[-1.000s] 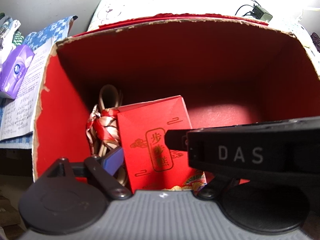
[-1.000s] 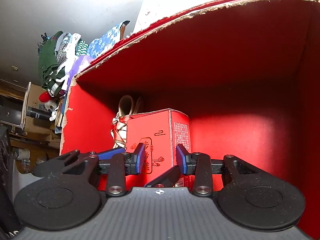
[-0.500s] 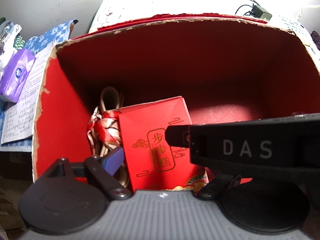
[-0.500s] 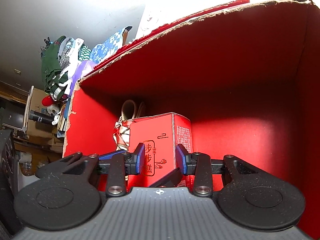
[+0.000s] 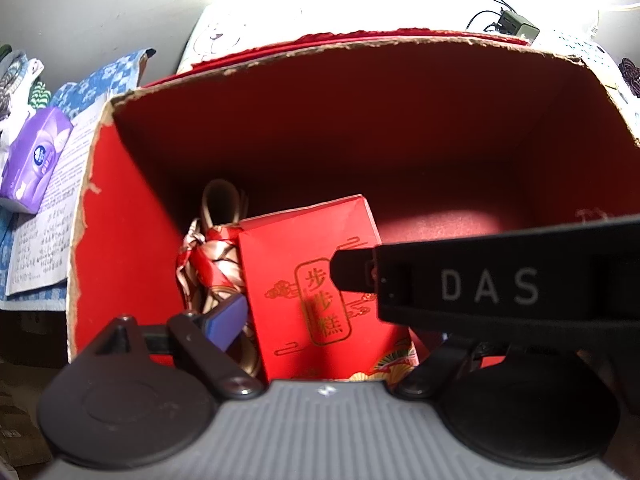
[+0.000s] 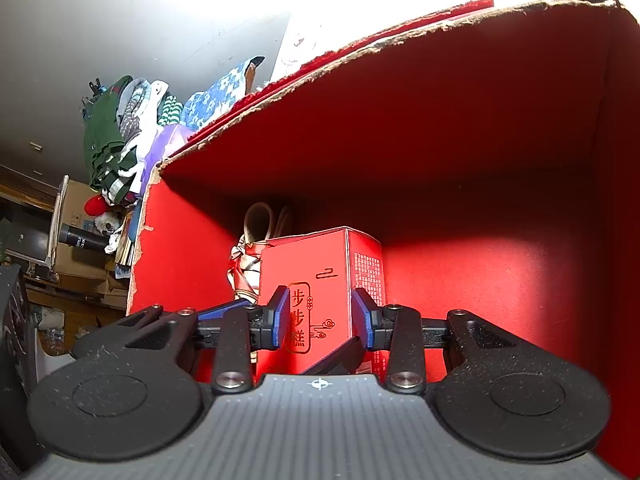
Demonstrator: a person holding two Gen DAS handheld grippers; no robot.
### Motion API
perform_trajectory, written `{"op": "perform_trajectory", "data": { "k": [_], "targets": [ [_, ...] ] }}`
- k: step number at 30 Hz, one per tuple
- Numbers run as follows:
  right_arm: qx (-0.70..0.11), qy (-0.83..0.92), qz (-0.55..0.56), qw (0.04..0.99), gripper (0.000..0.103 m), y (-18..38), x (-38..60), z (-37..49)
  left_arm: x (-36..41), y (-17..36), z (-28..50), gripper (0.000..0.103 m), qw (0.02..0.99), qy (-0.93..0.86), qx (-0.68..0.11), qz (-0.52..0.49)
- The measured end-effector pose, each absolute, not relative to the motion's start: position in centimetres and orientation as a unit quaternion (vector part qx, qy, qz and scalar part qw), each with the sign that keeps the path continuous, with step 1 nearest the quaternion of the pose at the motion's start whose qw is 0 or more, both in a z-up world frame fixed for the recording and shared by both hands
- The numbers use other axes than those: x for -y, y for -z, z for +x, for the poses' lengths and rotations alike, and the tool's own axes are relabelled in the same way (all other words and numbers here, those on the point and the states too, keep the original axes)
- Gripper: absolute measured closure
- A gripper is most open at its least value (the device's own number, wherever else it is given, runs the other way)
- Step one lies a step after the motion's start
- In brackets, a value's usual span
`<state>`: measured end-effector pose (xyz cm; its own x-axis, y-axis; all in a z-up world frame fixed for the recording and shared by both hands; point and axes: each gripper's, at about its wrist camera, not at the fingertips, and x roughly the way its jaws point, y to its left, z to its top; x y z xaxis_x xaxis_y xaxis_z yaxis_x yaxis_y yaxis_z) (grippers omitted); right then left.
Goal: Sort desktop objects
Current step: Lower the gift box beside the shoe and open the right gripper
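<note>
Red pastry box (image 6: 320,300) is standing inside the big red carton (image 6: 500,160), beside a patterned ribbon (image 5: 212,256). Right gripper (image 6: 322,318) is keeping its blue pads (image 6: 280,316) narrowly apart at the box's sides, perhaps touching. Left gripper (image 5: 328,316) is spread wide, its right finger hidden. Compared with a second ago, almost nothing is changing.

On my left view I read "DAS" in grey letters on the black bar (image 5: 508,284) crossing in front, and gold characters "步步糕" in a framed label on the small red carton (image 5: 320,292), which my right view shows too (image 6: 320,300).
</note>
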<state>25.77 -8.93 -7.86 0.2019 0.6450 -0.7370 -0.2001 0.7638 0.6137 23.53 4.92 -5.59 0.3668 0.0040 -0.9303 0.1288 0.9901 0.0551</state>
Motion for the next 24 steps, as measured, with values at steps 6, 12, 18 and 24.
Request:
{"op": "perform_trajectory", "data": {
  "k": [6, 12, 18, 24],
  "targets": [
    [-0.560, -0.282, 0.200, 0.753, 0.064, 7.8, 8.9, 25.7, -4.8, 5.5, 23.8, 0.014, 0.824, 0.035, -0.562, 0.063],
    [-0.531, -0.273, 0.200, 0.777, 0.064, 7.1, 9.4, 25.1, -4.9, 4.8, 23.7, 0.015, 0.826, 0.034, -0.560, 0.063],
    [-0.513, -0.252, 0.193, 0.797, 0.065, 6.6, 10.0, 24.6, -4.4, 3.3, 23.0, 0.015, 0.841, 0.034, -0.534, 0.080],
    [-0.490, -0.242, 0.183, 0.817, 0.065, 6.1, 10.7, 23.4, -4.5, 3.0, 22.2, 0.019, 0.845, 0.037, -0.528, 0.074]
  ]
}}
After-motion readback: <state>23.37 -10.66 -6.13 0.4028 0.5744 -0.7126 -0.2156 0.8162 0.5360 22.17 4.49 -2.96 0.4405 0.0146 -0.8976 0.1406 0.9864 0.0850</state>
